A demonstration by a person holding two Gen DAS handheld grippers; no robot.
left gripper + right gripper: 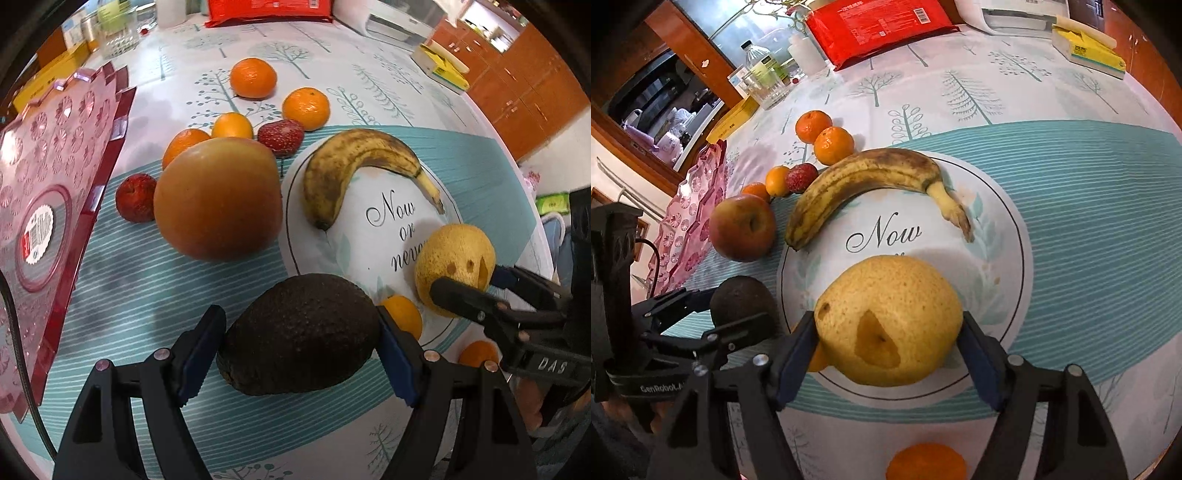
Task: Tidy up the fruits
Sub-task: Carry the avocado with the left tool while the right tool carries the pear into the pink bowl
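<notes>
Nearest the left wrist camera, a dark avocado (299, 334) is bracketed by the left gripper (301, 354); the right pad touches its skin, while a sliver of gap seems to remain at the left pad, so whether it is truly clamped cannot be told. In the right wrist view, a speckled yellow pear (888, 319) is held between the pads of the right gripper (888, 347), which press on both flanks; the pear sits over the near edge of the printed "Now or never" circle.

The step in hand is judged to be the picking up of two fruits at once. Next, each is likely to be lifted clear and carried to the pink patterned tray (55, 206) standing at the far left, tilted up on its edge; the tray may first need to be laid flat.

Left on the cloth are a spotted banana (364, 168), a large apple (218, 197), several mandarins (253, 77) and two red strawberry-like fruits (281, 136). The table is covered by a tree-printed tablecloth (1071, 192). At the far edge a red packet (879, 26), a glass (766, 86) and a tissue box (1087, 50) are seen, with wooden cabinets beyond.
</notes>
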